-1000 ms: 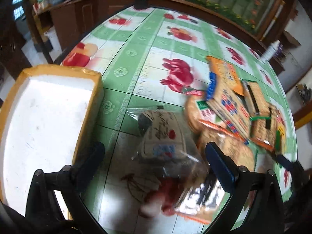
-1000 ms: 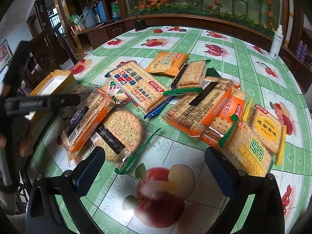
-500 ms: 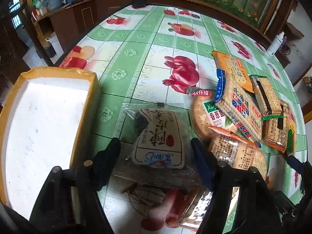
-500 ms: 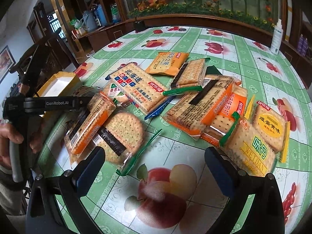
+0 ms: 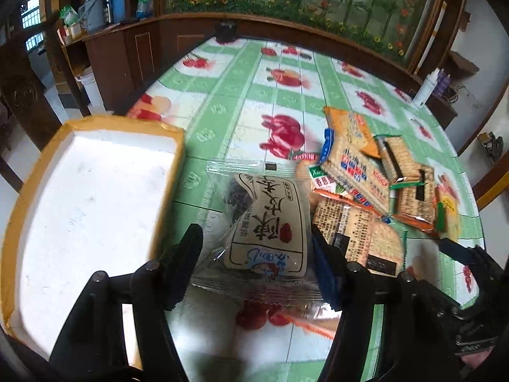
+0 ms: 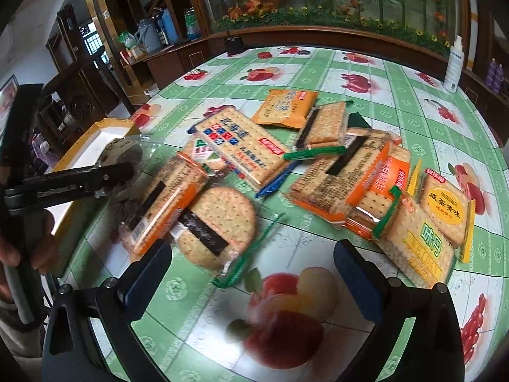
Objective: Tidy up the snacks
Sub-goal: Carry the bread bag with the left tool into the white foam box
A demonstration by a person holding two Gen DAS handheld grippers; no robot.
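My left gripper (image 5: 257,254) is shut on a clear snack bag with a white label (image 5: 264,222) and holds it lifted above the table, just right of the yellow-rimmed white box (image 5: 89,203). The bag also shows in the right wrist view (image 6: 122,152), next to the box (image 6: 95,140). My right gripper (image 6: 251,270) is open and empty, hovering over the table's near side. Several cracker packets lie in a pile ahead of it: a round cracker pack (image 6: 216,226), a long blue-lettered pack (image 6: 241,146) and an orange pack (image 6: 286,108).
The round table (image 6: 413,102) has a green and white fruit-print cloth. A white spray bottle (image 6: 455,63) stands at its far right edge. A dark wooden counter with jugs (image 6: 159,31) runs behind. A small black object (image 5: 225,30) sits at the far edge.
My left gripper has closed on the clear snack bag and lifted it off the table, drifting toward the box. My right gripper has stayed open and nearly still.
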